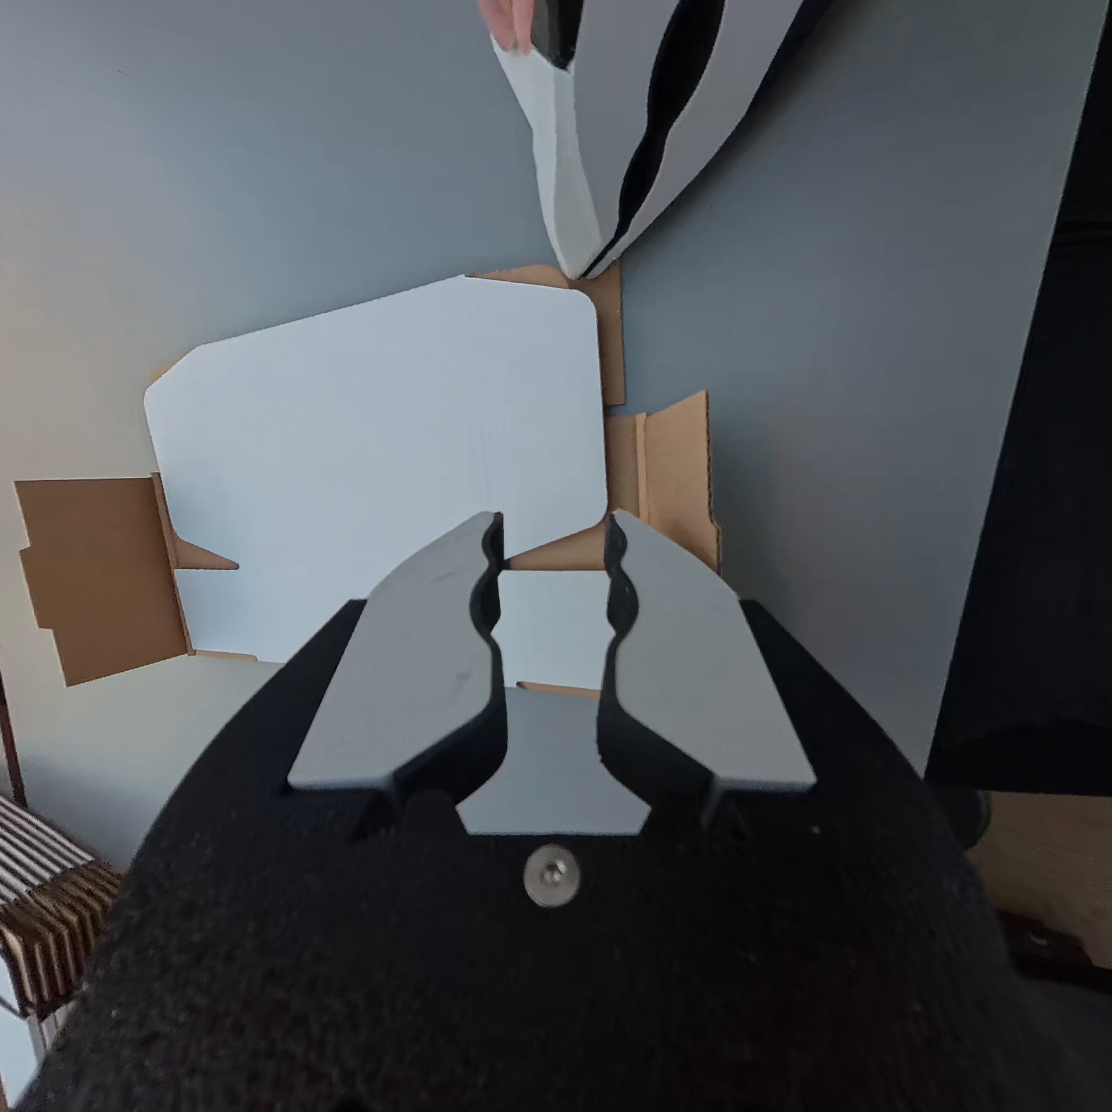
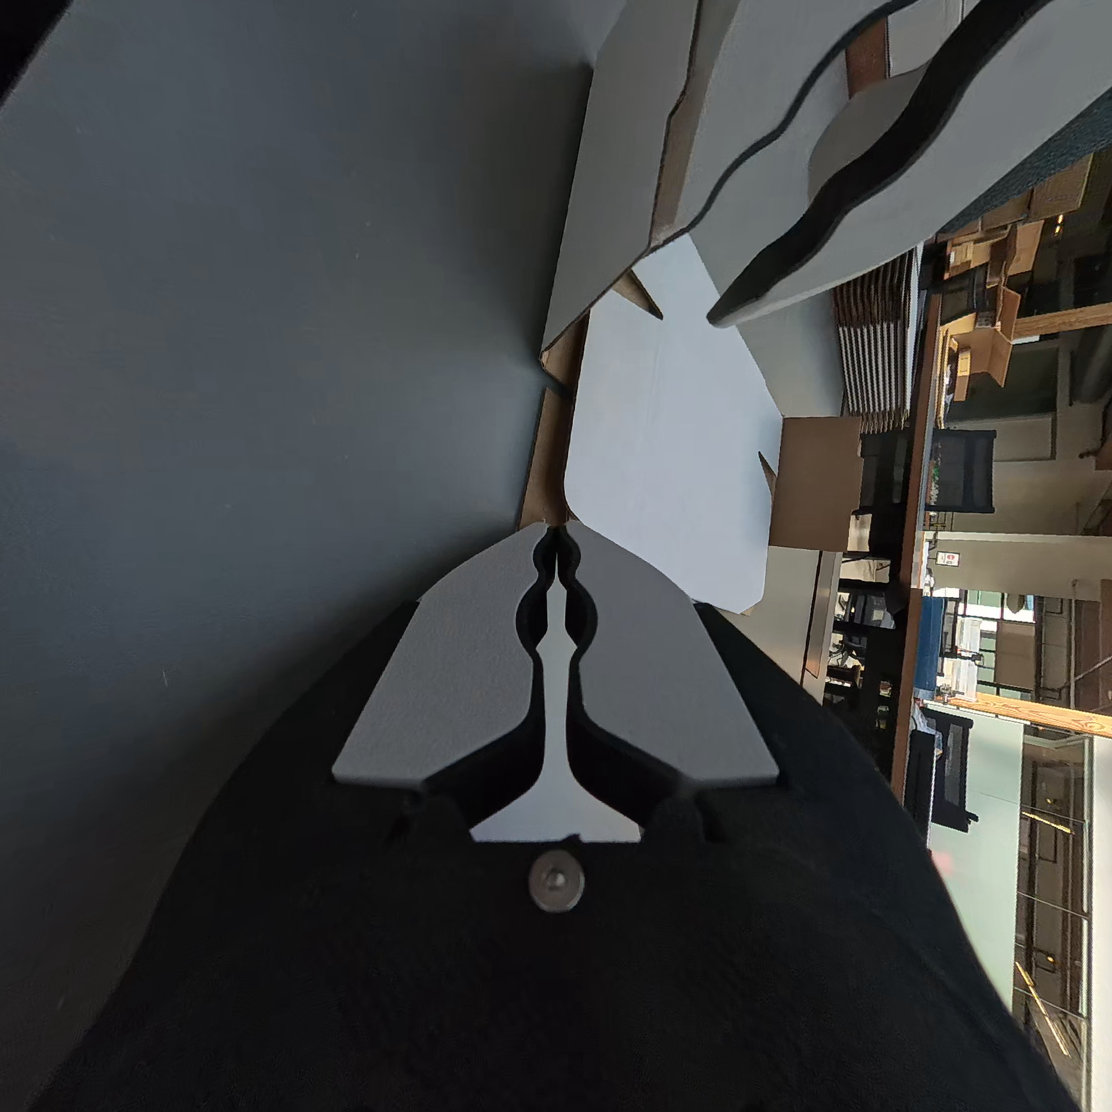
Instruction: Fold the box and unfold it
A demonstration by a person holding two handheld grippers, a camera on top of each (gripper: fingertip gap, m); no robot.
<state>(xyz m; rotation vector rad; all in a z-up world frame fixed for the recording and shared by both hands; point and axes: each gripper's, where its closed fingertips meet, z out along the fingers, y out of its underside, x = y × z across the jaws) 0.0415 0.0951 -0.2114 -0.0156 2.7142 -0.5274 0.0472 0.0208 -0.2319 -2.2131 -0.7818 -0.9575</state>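
Observation:
The box (image 1: pixel 373 457) lies unfolded on the grey table (image 1: pixel 240 180), white face up, with brown flaps out to the left (image 1: pixel 96 571) and right (image 1: pixel 674 481). My left gripper (image 1: pixel 553 541) is open and empty above its near edge. My right gripper (image 1: pixel 586 265) comes down at the far right corner, tips on a brown flap (image 1: pixel 608 337). In the right wrist view the right gripper (image 2: pixel 553 535) is shut with its tips at that flap's end (image 2: pixel 541 457); I cannot tell if it pinches the flap. The box panel (image 2: pixel 662 451) lies ahead, a side flap (image 2: pixel 577 210) tilts up, and the left gripper (image 2: pixel 704 274) hovers beyond.
A stack of flat cartons (image 1: pixel 48 872) with striped edges stands at the near left and also shows in the right wrist view (image 2: pixel 872 361). A dark mass (image 1: pixel 1035 481) borders the table's right edge. A hand (image 1: pixel 511 18) holds the right gripper. Shelves with boxes (image 2: pixel 993 271) fill the background.

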